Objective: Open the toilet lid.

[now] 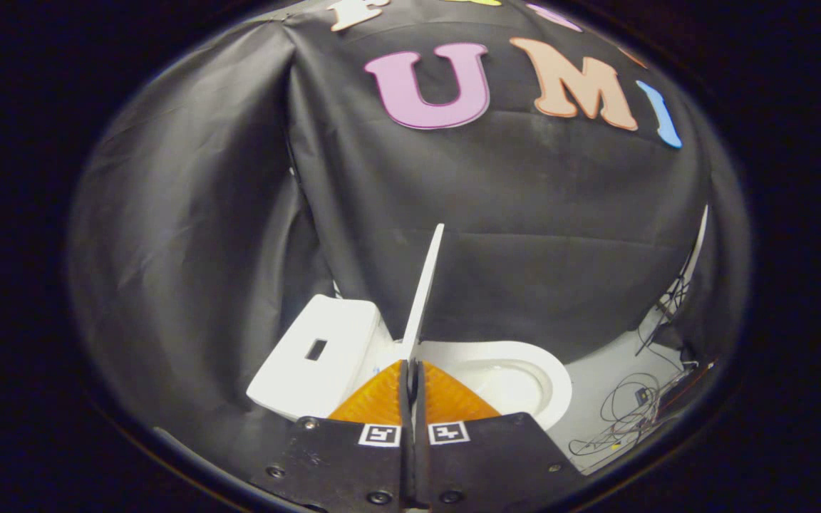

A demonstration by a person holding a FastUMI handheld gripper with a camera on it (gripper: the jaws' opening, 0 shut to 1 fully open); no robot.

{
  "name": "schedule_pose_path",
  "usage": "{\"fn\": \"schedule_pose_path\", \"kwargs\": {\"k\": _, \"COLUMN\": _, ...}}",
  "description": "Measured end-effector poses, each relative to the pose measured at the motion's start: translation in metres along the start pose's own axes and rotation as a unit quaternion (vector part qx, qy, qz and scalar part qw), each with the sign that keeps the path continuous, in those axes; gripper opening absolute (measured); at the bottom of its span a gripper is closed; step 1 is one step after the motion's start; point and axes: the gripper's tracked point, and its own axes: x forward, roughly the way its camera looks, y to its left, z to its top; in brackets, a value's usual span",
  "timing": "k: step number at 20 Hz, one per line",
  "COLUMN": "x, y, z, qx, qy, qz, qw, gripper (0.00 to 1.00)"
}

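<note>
**Toilet lid raised on edge, pinched in the claw: risks from here**

1. Tank (314,356). White, with a dark rectangular slot, left of the fingers. Risk, as a judgement: if the lid is swung too fast toward it, the lid may knock against the tank and bounce back.

2. Toilet lid (425,285). Seen edge-on as a thin white panel, standing nearly upright, rising from just ahead of the fingertips. Looks well opened, though whether it rests past its balance point cannot be told.

3. Claw (411,370). Fingers pressed together on the lid's lower edge. Risk: a thin, smooth edge could slip out; letting go early could drop the lid shut.

4. Bowl (524,374). White, open, right of the lid; a falling lid would slam here.

5. Cables (624,417). Loose on the floor, farther right, well apart from the toilet.
</note>
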Motion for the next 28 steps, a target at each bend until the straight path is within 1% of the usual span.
{"fn": "schedule_pose_path", "kwargs": {"k": 3, "x": 0.008, "y": 0.040, "z": 0.008, "qx": -0.033, "qy": -0.006, "qz": 0.012, "qw": 0.999, "gripper": 0.00}}
{"fn": "schedule_pose_path", "kwargs": {"k": 11, "x": 0.021, "y": 0.114, "z": 0.009, "qx": -0.083, "qy": -0.015, "qz": 0.053, "qw": 0.995, "gripper": 0.00}}
{"fn": "schedule_pose_path", "kwargs": {"k": 19, "x": 0.037, "y": 0.160, "z": 0.006, "qx": -0.108, "qy": -0.019, "qz": 0.085, "qw": 0.990, "gripper": 0.00}}
{"fn": "schedule_pose_path", "kwargs": {"k": 20, "x": 0.038, "y": 0.162, "z": 0.007, "qx": -0.115, "qy": -0.020, "qz": 0.084, "qw": 0.990, "gripper": 0.00}}
{"fn": "schedule_pose_path", "kwargs": {"k": 22, "x": 0.037, "y": 0.161, "z": 0.003, "qx": -0.128, "qy": -0.020, "qz": 0.100, "qw": 0.987, "gripper": 0.01}}
{"fn": "schedule_pose_path", "kwargs": {"k": 23, "x": 0.036, "y": 0.163, "z": 0.001, "qx": -0.133, "qy": -0.024, "qz": 0.103, "qw": 0.985, "gripper": 0.05}}
{"fn": "schedule_pose_path", "kwargs": {"k": 26, "x": 0.035, "y": 0.168, "z": -0.001, "qx": -0.129, "qy": -0.035, "qz": 0.130, "qw": 0.983, "gripper": 0.19}}
{"fn": "schedule_pose_path", "kwargs": {"k": 28, "x": 0.026, "y": 0.165, "z": 0.010, "qx": -0.119, "qy": -0.061, "qz": 0.145, "qw": 0.980, "gripper": 0.28}}
